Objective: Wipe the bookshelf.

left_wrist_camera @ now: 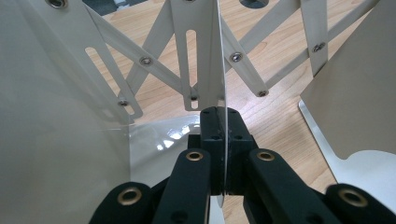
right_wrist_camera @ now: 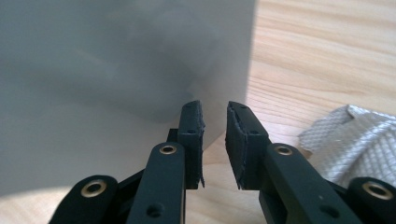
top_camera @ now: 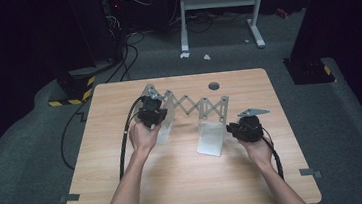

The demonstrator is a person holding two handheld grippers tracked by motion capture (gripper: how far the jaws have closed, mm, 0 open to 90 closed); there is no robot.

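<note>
Here, the left gripper [left_wrist_camera: 219, 140] has its 2 black jaws pressed together on the thin upright edge of a metal panel [left_wrist_camera: 212, 56], which runs straight up toward 12 o'clock in the left gripper view. That panel belongs to an expandable metal rack [top_camera: 189, 106], a row of upright plates joined by a scissor lattice of riveted slotted bars [left_wrist_camera: 154, 65]. The left gripper view shows those rivets and slots up close, plus a curved shiny foot of a plate at 9 o'clock and another plate [left_wrist_camera: 359, 84] at 3 o'clock; the high view cannot resolve them.

The right gripper [right_wrist_camera: 215, 140] has its jaws slightly apart, with a bare gap between the pads. Nothing sits between them. A grey plate [right_wrist_camera: 121, 79] stands just beyond, from 9 to 12 o'clock. A woven white cable sleeve [right_wrist_camera: 355, 140] lies at 4 o'clock on the wood.

In the high view, the left gripper [top_camera: 151, 114] sits at the rack's left end. The right gripper [top_camera: 236, 129] sits just beside the right-hand plate [top_camera: 211, 138], at 3 o'clock from it. The rack stretches across the far half of the wooden table [top_camera: 186, 182], with a round grommet [top_camera: 213, 86] at 12 o'clock.
</note>
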